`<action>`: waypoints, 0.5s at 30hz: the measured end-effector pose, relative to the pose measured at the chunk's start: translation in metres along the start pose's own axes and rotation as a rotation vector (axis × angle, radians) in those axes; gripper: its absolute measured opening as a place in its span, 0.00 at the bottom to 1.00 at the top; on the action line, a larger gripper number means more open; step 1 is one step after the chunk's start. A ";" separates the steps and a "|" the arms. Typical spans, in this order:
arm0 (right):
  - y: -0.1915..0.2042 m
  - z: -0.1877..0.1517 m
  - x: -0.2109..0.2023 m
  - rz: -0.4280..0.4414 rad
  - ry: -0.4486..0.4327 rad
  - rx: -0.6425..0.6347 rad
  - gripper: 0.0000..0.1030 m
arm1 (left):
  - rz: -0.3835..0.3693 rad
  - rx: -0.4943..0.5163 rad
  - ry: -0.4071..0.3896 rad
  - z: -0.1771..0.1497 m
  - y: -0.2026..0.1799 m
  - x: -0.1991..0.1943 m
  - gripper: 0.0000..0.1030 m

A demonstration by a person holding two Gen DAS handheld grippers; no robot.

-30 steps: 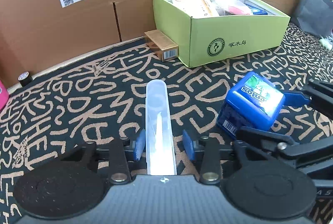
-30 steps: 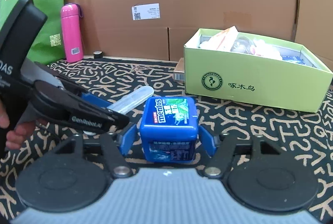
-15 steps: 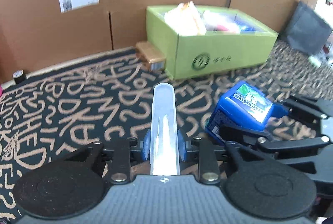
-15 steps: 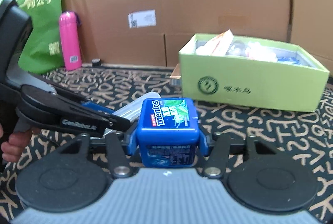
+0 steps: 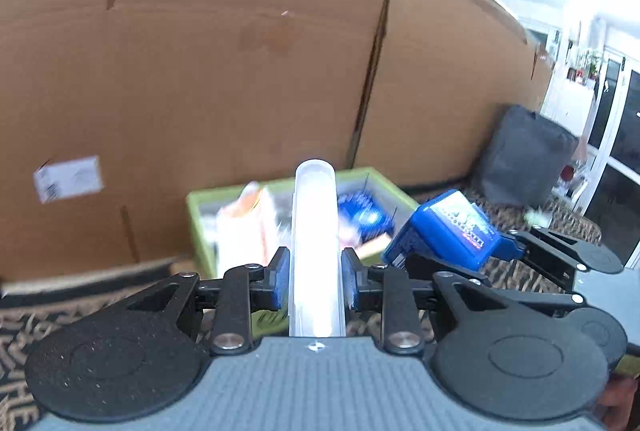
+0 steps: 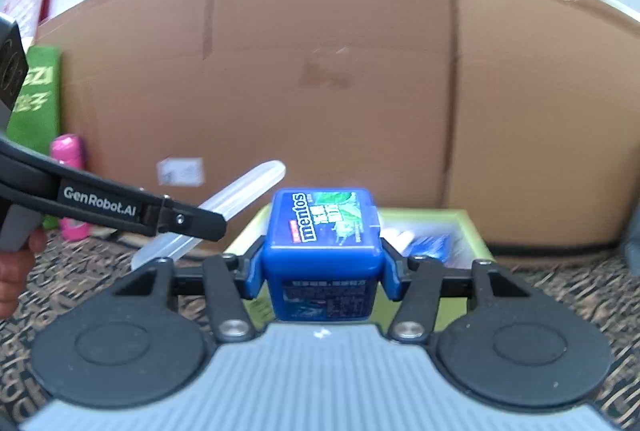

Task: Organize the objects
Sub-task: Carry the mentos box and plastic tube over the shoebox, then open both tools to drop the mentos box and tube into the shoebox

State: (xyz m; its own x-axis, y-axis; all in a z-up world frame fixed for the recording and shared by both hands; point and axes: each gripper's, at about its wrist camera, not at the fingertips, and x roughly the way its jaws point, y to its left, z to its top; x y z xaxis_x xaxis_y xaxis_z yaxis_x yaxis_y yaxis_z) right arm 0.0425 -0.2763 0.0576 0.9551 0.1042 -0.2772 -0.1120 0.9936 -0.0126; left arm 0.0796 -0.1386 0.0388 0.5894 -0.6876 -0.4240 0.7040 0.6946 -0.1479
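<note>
My left gripper (image 5: pixel 315 281) is shut on a long clear plastic case (image 5: pixel 316 227), which points forward over the green box (image 5: pixel 200 227). My right gripper (image 6: pixel 322 275) is shut on a blue Mentos box (image 6: pixel 322 231), held in the air just before the green box (image 6: pixel 476 231). From the left wrist view the Mentos box (image 5: pixel 448 235) hangs at the right in the other gripper. In the right wrist view the clear case (image 6: pixel 240 191) shows at the left, behind the left gripper's black finger (image 6: pixel 132 209). The green box holds several packets.
A tall cardboard wall (image 5: pixel 200 71) stands right behind the green box. A pink bottle (image 6: pixel 70 187) and a green bag (image 6: pixel 36 99) are at the far left. A grey cushion (image 5: pixel 524 159) lies at the right. A patterned cloth (image 6: pixel 560 291) covers the surface. A hand (image 6: pixel 16 271) grips the left tool.
Both grippers closed on their objects, the left on the clear case and the right on the Mentos box, then lifted them off the cloth toward the green box.
</note>
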 end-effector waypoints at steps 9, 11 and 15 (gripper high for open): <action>-0.048 0.022 0.056 -0.170 -0.029 -0.022 0.53 | 0.005 -0.013 -0.033 0.040 -0.016 0.081 0.28; -0.057 0.020 0.073 -0.173 -0.017 -0.016 0.53 | 0.007 -0.016 -0.026 0.044 -0.015 0.098 0.28; -0.069 0.017 0.103 -0.181 -0.005 -0.013 0.53 | 0.008 -0.006 -0.012 0.050 -0.011 0.125 0.28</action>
State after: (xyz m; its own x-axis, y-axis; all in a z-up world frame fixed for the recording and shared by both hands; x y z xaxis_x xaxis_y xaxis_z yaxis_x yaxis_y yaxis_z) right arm 0.1537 -0.3332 0.0463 0.9613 -0.0765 -0.2648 0.0586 0.9955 -0.0748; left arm 0.1654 -0.2429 0.0319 0.6000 -0.6844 -0.4142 0.6968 0.7015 -0.1495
